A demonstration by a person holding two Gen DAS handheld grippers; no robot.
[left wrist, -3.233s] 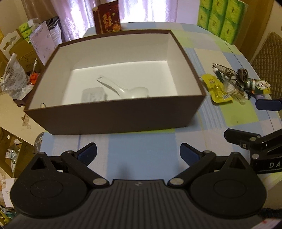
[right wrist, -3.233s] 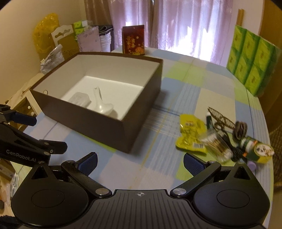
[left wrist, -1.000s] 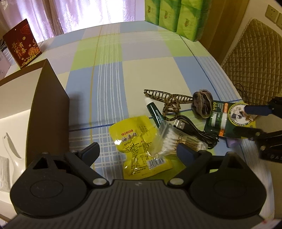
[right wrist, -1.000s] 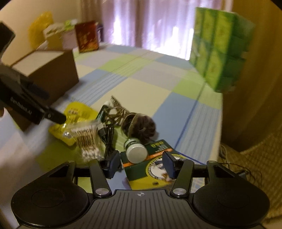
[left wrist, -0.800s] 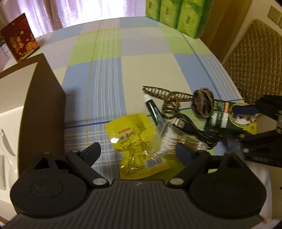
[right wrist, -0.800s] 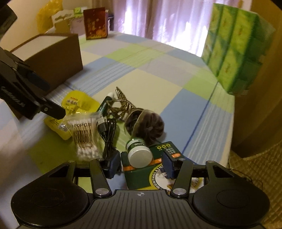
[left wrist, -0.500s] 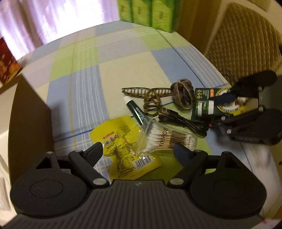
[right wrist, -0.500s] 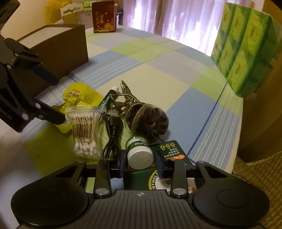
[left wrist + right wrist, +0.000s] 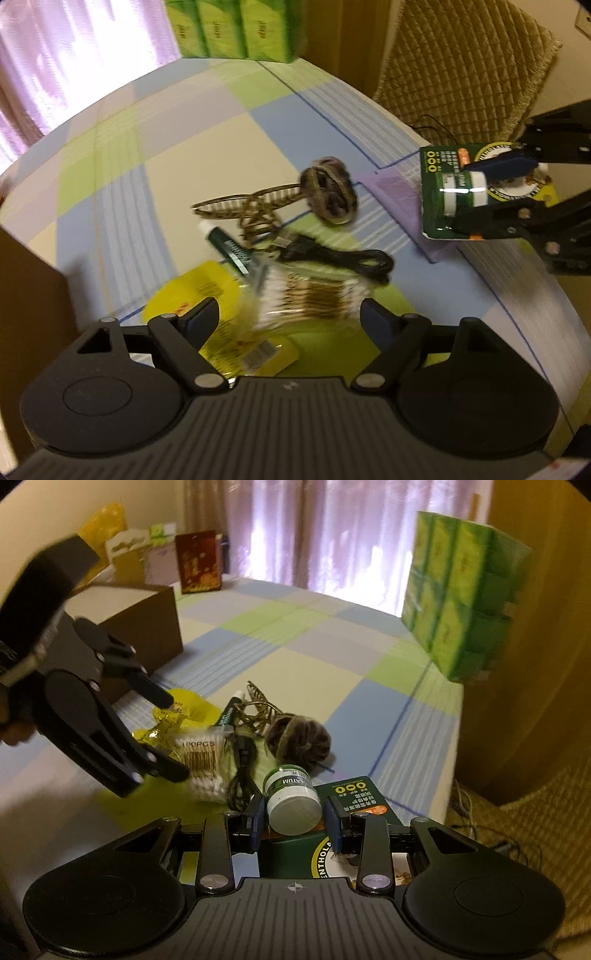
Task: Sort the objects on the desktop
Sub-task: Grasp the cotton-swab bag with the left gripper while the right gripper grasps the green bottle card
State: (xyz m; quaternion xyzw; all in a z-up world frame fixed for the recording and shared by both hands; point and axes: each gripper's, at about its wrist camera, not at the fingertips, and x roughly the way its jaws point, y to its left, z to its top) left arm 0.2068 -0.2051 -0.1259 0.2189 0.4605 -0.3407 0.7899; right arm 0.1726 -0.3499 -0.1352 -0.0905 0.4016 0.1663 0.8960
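On checked tablecloth (image 9: pixel 236 122), right tongs (image 9: pixel 294 819) grip ointment pack (image 9: pixel 295 797); left tongs (image 9: pixel 288 317) gape.

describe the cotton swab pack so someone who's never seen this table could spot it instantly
Start at the brown box on the checked tablecloth; a small pile of clutter lies beside it. The cotton swab pack sits at the pile's near edge, partly on a yellow sachet and next to a black cable. It is the only clear bag, printed "100PCS" over a barcode.
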